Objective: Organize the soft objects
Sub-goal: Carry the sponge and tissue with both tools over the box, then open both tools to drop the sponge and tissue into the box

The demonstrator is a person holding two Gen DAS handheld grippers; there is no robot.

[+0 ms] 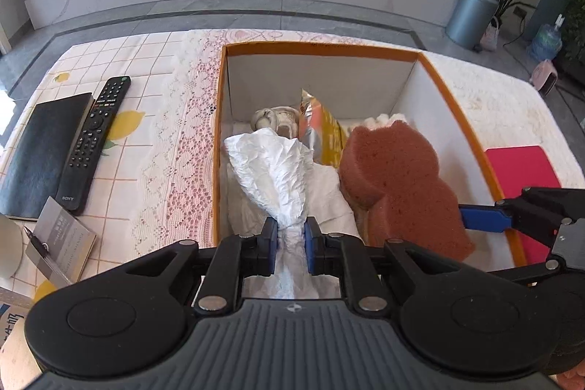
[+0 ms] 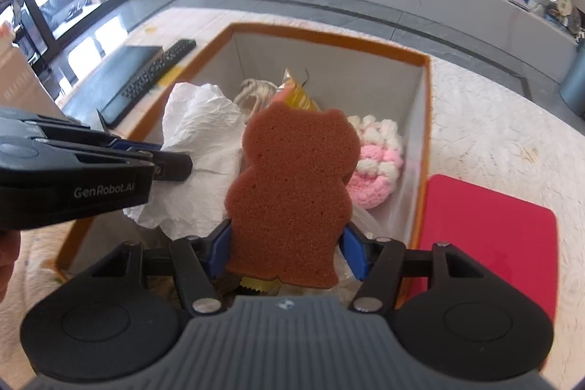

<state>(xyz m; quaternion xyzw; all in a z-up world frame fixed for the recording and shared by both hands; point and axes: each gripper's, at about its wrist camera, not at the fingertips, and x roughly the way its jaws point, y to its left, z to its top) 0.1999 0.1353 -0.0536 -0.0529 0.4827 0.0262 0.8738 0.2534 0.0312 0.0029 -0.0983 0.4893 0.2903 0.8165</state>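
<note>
An orange-rimmed white box (image 1: 321,48) (image 2: 329,41) stands on the table. My left gripper (image 1: 290,242) is shut on a crumpled white paper wad (image 1: 272,167) and holds it over the box's left side; the wad also shows in the right wrist view (image 2: 204,134). My right gripper (image 2: 287,245) is shut on a brown bear-shaped sponge (image 2: 292,185) (image 1: 398,185) above the box's right side. Inside the box lie a rope toy (image 1: 272,119), a yellow snack bag (image 1: 321,130) and a pink-and-white knitted piece (image 2: 380,167).
A black remote (image 1: 97,137) and a black notebook (image 1: 42,152) lie on the tablecloth left of the box, with a card and pen (image 1: 58,243) nearer me. A red pad (image 2: 490,236) lies right of the box. A grey bin (image 1: 470,15) stands on the floor beyond.
</note>
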